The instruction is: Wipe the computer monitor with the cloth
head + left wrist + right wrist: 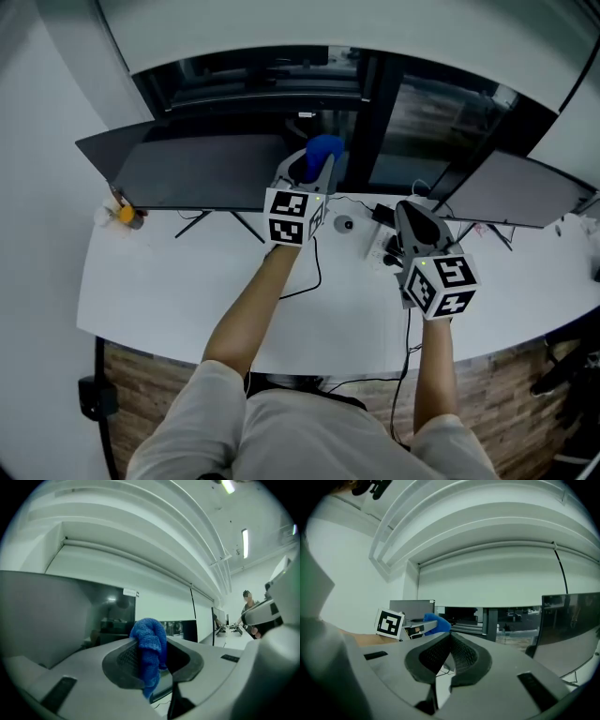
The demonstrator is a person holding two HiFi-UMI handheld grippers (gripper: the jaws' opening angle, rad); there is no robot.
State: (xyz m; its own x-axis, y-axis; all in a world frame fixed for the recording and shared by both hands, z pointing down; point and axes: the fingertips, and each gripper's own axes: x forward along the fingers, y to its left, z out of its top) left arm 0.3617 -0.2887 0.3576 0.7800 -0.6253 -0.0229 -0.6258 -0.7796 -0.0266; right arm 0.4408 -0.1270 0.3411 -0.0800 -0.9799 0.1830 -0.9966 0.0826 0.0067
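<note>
My left gripper (319,155) is shut on a blue cloth (324,147), held up near the right end of the left monitor (202,171). In the left gripper view the bunched cloth (149,656) hangs between the jaws, with the dark monitor screen (42,611) to the left. My right gripper (412,217) hovers over the desk to the right, shut with nothing between its jaws. In the right gripper view its jaws (449,641) meet at the tips, and the left gripper's marker cube (389,623) and the cloth (437,623) show beyond.
A second monitor (525,192) stands at the right on the white desk (187,300). A power strip and cables (380,246) lie between the monitors. A small yellow object (125,215) sits at the desk's left end. A person (248,606) stands far right.
</note>
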